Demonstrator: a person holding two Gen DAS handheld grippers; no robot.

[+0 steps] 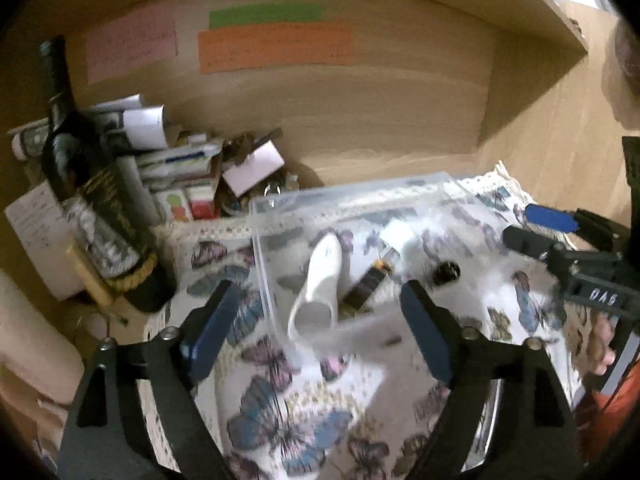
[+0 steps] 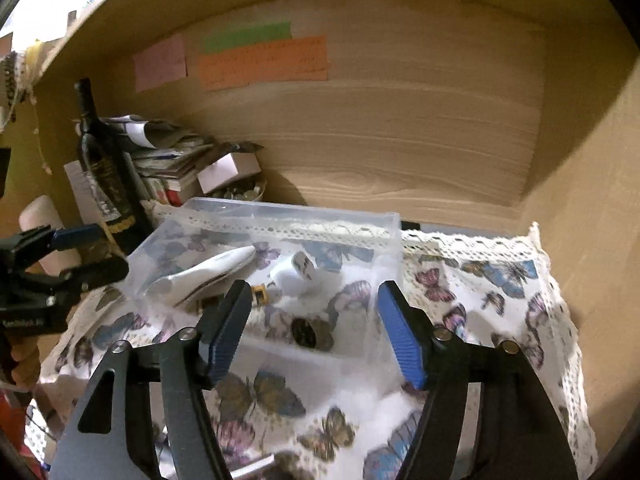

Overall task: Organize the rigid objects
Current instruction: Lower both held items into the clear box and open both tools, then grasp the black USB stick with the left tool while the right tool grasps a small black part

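1. Box: clear plastic box [image 2: 280, 216] sits on the butterfly cloth [image 2: 500, 280] at frame centre, probably to collect the small items: white shoe-shaped piece [image 1: 320, 280], dark cap [image 2: 312, 334].
2. Right gripper [image 2: 312, 328] is spread wide and empty; the cap lies between its fingers, beyond the tips.
3. Left gripper [image 1: 316, 316] is wide too and empty; the box's near corner and the white piece lie between its pads.

Dim warm light is filling both views. Daylight is blowing out the upper corners. Fisheye is bending edges, with corners vignetting black. Motion blur is smearing the clear bin [image 1: 360, 204]; the wooden alcove [image 2: 400, 128] is shadowing rightward.
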